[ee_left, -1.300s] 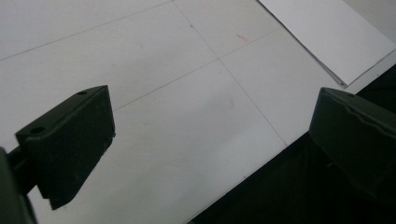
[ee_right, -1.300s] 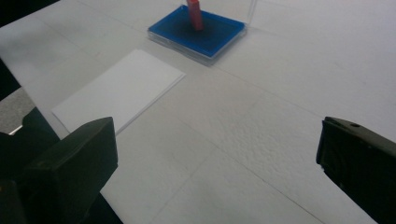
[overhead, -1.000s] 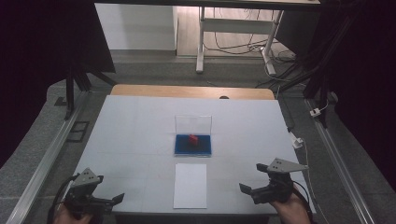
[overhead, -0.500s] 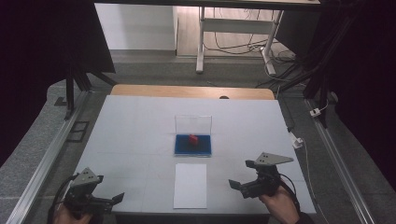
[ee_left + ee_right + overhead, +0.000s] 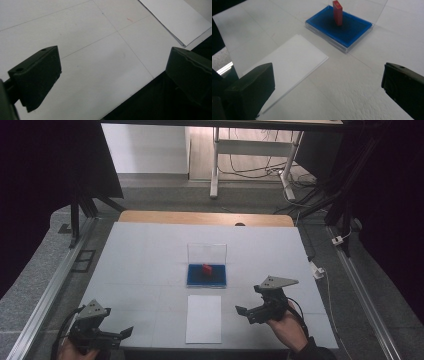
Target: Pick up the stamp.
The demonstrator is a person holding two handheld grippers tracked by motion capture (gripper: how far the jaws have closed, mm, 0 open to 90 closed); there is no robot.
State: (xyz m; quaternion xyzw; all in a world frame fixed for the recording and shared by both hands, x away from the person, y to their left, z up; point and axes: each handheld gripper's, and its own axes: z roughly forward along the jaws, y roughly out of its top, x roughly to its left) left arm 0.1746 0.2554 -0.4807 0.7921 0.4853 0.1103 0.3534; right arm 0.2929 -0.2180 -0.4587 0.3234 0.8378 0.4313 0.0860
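A blue ink pad (image 5: 206,276) lies in a clear case with its lid standing open, at the middle of the white table (image 5: 150,255). A small red stamp (image 5: 206,269) stands upright on the pad (image 5: 352,30), also seen as the red stamp (image 5: 337,12) in the right gripper view. A white paper sheet (image 5: 204,318) lies just in front of the pad. My right gripper (image 5: 248,301) hovers open to the right of the sheet, aimed at the pad, with nothing between its fingers (image 5: 327,82). My left gripper (image 5: 122,332) is open at the table's front left corner, over bare table (image 5: 112,67).
The table's front edge runs under the left gripper, with dark floor beyond it (image 5: 155,100). A corner of the paper sheet (image 5: 175,20) shows at the upper right of the left gripper view. A wooden strip (image 5: 205,218) borders the table's far edge. Metal rails flank both sides.
My right gripper has moved left and a little forward, toward the paper and the ink pad. The left gripper has barely shifted.
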